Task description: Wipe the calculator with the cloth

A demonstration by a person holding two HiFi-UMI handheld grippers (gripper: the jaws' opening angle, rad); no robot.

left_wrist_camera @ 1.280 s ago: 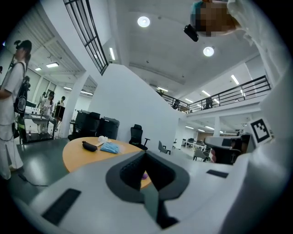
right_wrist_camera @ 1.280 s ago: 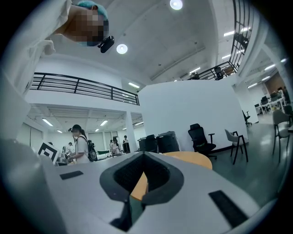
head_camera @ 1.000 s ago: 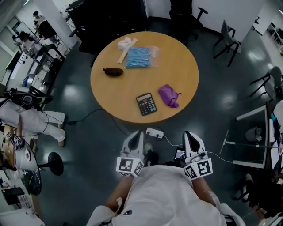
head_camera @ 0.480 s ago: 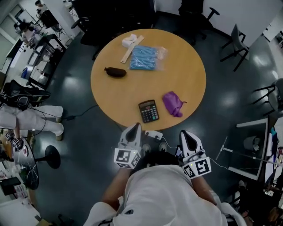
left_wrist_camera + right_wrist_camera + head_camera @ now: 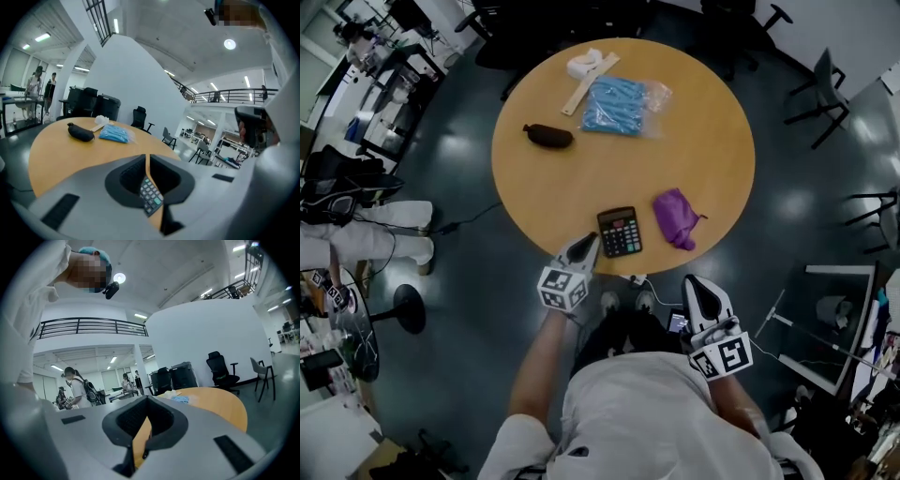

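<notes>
Just beyond left jaws (barely opening): calculator (image 5: 620,232)

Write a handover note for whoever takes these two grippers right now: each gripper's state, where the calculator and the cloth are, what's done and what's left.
Left gripper: jaws together, empty, tip over the table's near edge, just left of the calculator.
Right gripper: jaws together, empty, held off the table, close in front of the person.
Calculator: flat, keys up, near the table's front edge.
Cloth: purple, crumpled, lying right of the calculator and apart from it.
Done: nothing; the cloth is not picked up and no wiping shows.
Left: open a gripper, take the cloth, probably steady the calculator with the other, then wipe.
</notes>
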